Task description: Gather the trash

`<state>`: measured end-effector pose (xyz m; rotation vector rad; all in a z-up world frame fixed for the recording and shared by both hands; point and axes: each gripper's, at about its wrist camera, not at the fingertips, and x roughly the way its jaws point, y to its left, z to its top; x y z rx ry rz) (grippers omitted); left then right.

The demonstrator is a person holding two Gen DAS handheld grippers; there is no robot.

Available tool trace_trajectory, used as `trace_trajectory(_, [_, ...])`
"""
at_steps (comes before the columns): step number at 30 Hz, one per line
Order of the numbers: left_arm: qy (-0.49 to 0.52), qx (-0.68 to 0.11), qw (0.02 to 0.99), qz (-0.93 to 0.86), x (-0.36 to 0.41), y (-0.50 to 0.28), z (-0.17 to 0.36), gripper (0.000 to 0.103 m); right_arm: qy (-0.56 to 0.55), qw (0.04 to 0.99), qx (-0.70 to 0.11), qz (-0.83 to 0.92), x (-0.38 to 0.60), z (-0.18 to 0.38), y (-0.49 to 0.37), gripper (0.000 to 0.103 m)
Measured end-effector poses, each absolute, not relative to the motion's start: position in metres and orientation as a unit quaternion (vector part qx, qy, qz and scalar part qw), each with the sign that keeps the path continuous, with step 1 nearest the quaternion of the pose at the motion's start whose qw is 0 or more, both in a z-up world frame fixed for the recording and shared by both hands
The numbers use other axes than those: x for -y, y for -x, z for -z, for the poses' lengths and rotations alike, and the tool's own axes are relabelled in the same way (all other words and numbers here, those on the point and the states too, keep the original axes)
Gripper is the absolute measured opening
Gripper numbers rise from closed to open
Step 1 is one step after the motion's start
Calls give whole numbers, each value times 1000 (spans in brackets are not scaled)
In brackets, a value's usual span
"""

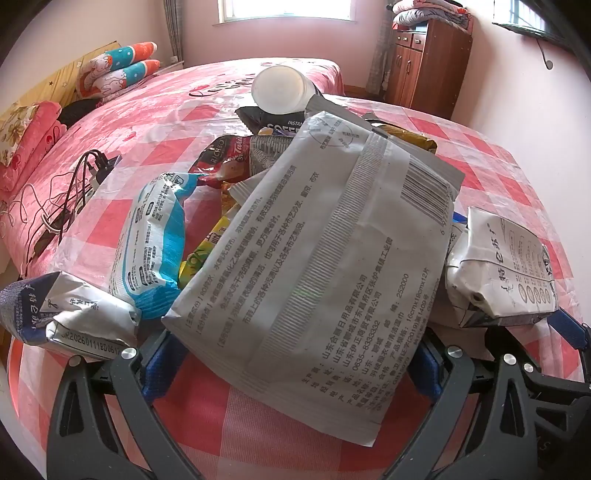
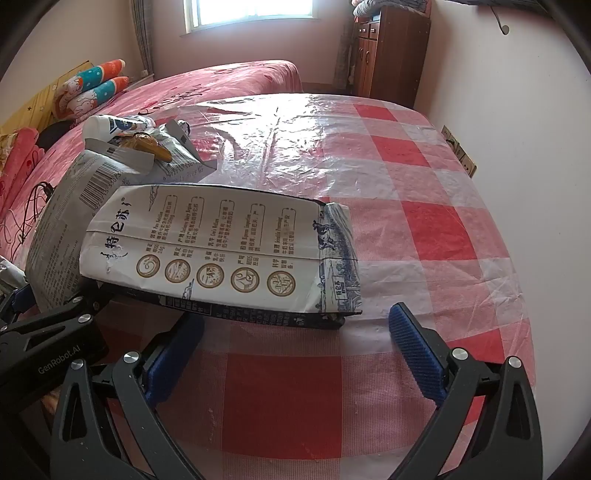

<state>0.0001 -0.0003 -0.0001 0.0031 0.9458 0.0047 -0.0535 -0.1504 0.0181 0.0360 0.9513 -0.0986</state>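
Tablecloth [image 2: 424, 229]: red/white check under clear plastic. Big pouch [image 1: 314, 258]: grey, dark print, barcode. Wipes pack [image 1: 155, 236]: white and blue. Milk carton [image 2: 221, 254]: white, gold round icons, blue drawing, black edge. Bedspread [image 1: 207, 85]: pink. Cabinet [image 2: 388, 48]: reddish-brown wood. Gripper pads [image 2: 417, 354]: blue.

Checked tablecloth [image 2: 424, 229], pink bed [image 1: 229, 79], wooden cabinet [image 1: 428, 66], window [image 2: 255, 11]

The table cover [image 2: 424, 229] is shiny, crinkly plastic. On it, the grey packet [image 1: 314, 240] looks matt and the milk carton [image 2: 221, 251] is smooth card. The cupboard [image 2: 388, 48] behind is wood.
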Motion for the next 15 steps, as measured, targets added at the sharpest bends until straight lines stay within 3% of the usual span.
trace_trajectory(15, [-8,-458,889,20,-1,24,-3,99,-11,886,-460,49,146,-17,80,99])
